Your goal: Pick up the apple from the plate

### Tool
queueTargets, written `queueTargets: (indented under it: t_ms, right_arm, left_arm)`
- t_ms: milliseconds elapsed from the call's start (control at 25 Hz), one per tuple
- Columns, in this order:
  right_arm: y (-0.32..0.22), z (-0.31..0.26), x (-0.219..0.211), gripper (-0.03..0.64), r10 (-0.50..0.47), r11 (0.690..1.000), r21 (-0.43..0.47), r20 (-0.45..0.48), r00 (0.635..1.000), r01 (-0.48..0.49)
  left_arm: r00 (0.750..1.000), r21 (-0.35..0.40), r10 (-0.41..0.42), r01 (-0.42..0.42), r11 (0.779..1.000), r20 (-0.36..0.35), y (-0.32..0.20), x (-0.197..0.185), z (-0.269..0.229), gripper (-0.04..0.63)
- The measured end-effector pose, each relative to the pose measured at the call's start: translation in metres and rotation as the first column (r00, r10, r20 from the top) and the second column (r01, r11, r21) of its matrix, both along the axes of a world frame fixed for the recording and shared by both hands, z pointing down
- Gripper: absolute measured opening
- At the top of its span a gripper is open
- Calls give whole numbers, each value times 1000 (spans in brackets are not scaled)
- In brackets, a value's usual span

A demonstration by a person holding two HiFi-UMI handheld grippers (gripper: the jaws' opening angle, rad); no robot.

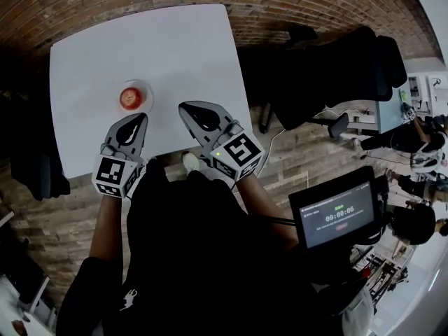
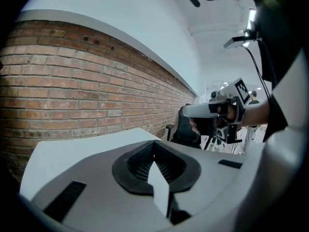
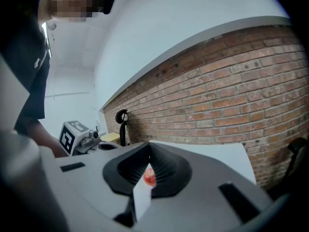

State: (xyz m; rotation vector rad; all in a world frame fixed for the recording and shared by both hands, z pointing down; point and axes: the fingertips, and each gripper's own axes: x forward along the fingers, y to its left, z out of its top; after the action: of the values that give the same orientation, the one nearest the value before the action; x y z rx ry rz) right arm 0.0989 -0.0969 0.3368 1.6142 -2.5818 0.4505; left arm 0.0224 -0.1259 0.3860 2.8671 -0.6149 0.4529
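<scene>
A red apple (image 1: 129,97) sits on a small pale plate (image 1: 145,88) on the white table (image 1: 168,47), left of its middle. My left gripper (image 1: 142,116) hovers just in front of the plate, jaws together and empty. My right gripper (image 1: 183,106) is to the right of the plate, jaws also together with nothing in them. In the right gripper view the apple (image 3: 149,177) shows through the slot behind the closed jaw tips (image 3: 149,144), some way off. The left gripper view looks past its closed tips (image 2: 154,142) over bare table, with no apple in sight.
A black office chair (image 1: 336,68) stands right of the table on the brick-patterned floor. A dark screen (image 1: 337,220) sits at lower right. A brick wall (image 3: 231,95) runs behind the table, with a black stand (image 3: 123,125) at its foot.
</scene>
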Motion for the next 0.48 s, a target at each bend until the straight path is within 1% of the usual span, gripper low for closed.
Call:
queueTargets:
  t_ms: [240,400,480]
  right_arm:
    - [-31,13,-18,2,-5,1000,-27,10,1000,5]
    - [-46,23,-26,3,-11,998,-56,8,1000,11]
    - [-51,29,-31,3,-12,997,-70,8,1000,12]
  left_arm:
    - [1000,-16,1,-1,1000,3,-34,-16,13,5]
    - [1000,-22,3,-2,1000,26,-46,-27,24,5]
    - [999,-38,12,-10,999,37,-48,-32,32,5]
